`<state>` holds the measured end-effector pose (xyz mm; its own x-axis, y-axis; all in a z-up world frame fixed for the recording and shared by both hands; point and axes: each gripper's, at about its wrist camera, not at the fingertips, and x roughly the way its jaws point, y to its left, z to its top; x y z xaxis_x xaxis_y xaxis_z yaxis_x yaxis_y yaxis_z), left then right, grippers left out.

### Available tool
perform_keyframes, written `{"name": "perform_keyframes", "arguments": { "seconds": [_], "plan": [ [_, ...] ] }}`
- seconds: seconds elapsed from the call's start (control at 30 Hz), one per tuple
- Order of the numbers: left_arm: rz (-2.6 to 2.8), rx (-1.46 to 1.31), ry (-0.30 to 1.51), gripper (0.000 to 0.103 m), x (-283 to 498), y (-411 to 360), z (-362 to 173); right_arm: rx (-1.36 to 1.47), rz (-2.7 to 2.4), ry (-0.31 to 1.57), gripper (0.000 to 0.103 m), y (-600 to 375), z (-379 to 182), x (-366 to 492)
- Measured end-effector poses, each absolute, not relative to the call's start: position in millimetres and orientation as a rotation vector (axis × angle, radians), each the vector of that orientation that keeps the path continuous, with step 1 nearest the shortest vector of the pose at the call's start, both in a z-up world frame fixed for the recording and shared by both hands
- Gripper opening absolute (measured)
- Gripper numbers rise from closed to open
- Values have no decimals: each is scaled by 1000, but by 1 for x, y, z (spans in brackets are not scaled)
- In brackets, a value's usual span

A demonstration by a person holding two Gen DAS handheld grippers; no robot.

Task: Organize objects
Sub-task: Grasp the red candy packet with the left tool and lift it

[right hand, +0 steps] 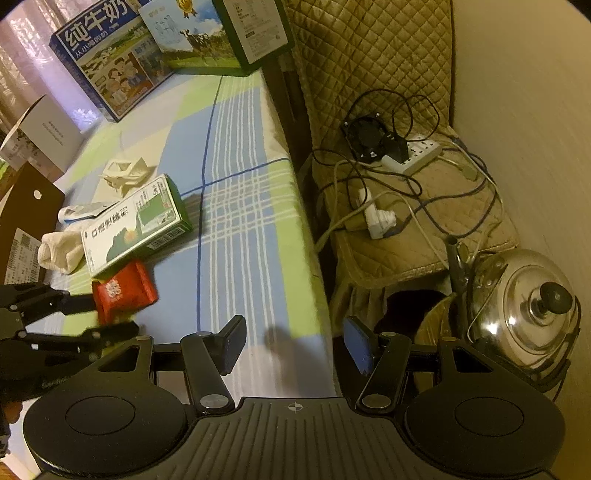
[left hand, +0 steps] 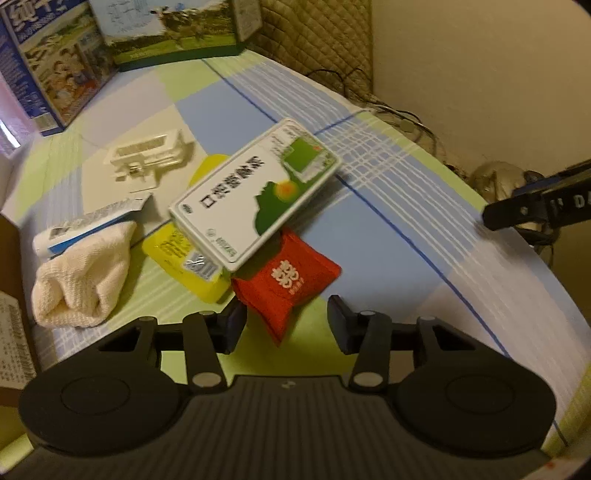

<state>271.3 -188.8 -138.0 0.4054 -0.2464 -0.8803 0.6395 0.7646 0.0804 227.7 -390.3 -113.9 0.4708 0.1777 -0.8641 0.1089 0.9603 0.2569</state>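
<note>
Checked cloth [left hand: 369,229] in green, blue and white, spread over a table and bearing a cluster of small goods. Green-and-white box [left hand: 255,192], lying flat and slanted, rests on top of a yellow packet [left hand: 177,251] and overlaps the far edge of a red pouch [left hand: 284,284]; the pouch carries white characters. Cream towel [left hand: 79,275], rolled, lies left of the yellow packet, touching a white-and-blue tube [left hand: 79,229] behind it. White plastic tray [left hand: 147,155] sits farther back on a pale card. Two milk cartons at the far edge — a blue carton [left hand: 48,70] and a green carton [left hand: 173,33] — stand side by side. Left gripper [left hand: 286,325]: jaws apart, flanking the near corner of the red pouch, one pad just beside it; contact cannot be told. Right gripper [right hand: 293,349]: jaws apart, holding nothing, over the cloth's right edge, well apart from the cluster. Right view also shows the left gripper [right hand: 103,314] with the red pouch [right hand: 123,290] between its fingers. Beside the table: a quilted seat [right hand: 399,243] with a power strip [right hand: 417,155], tangled cables and a white plug [right hand: 376,218]; a steel kettle [right hand: 524,310] stands near the wall. Brown cardboard [right hand: 26,210] and a white box [right hand: 48,136] at the left margin.
</note>
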Motion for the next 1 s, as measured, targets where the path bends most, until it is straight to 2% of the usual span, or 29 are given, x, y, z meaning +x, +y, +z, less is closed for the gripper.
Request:
{"name": "perform_keyframes", "arguments": {
  "seconds": [0.2, 0.57, 0.67, 0.73, 0.8, 0.87, 0.93, 1.0],
  "plan": [
    [-682, 385, 1071, 42, 267, -193, -135, 290, 27, 1078, 56, -394, -111, 227],
    [-706, 442, 985, 43, 273, -199, -130, 300, -7, 1090, 56, -404, -114, 219],
    [-705, 457, 947, 55, 277, -203, -130, 301, -7, 1091, 56, -404, -114, 217],
    [-717, 481, 906, 67, 275, -206, -127, 300, -10, 1093, 56, -404, -115, 217],
    [-736, 522, 866, 68, 273, -211, -127, 302, -13, 1094, 56, -405, -115, 216],
    [-762, 565, 860, 66, 271, -216, -130, 302, -16, 1095, 56, -405, -115, 215],
    [-789, 607, 862, 47, 268, -218, -133, 301, -17, 1095, 56, -405, -115, 215],
    [-809, 611, 881, 37, 268, -217, -136, 304, -20, 1097, 56, -406, -115, 215]
  ]
}}
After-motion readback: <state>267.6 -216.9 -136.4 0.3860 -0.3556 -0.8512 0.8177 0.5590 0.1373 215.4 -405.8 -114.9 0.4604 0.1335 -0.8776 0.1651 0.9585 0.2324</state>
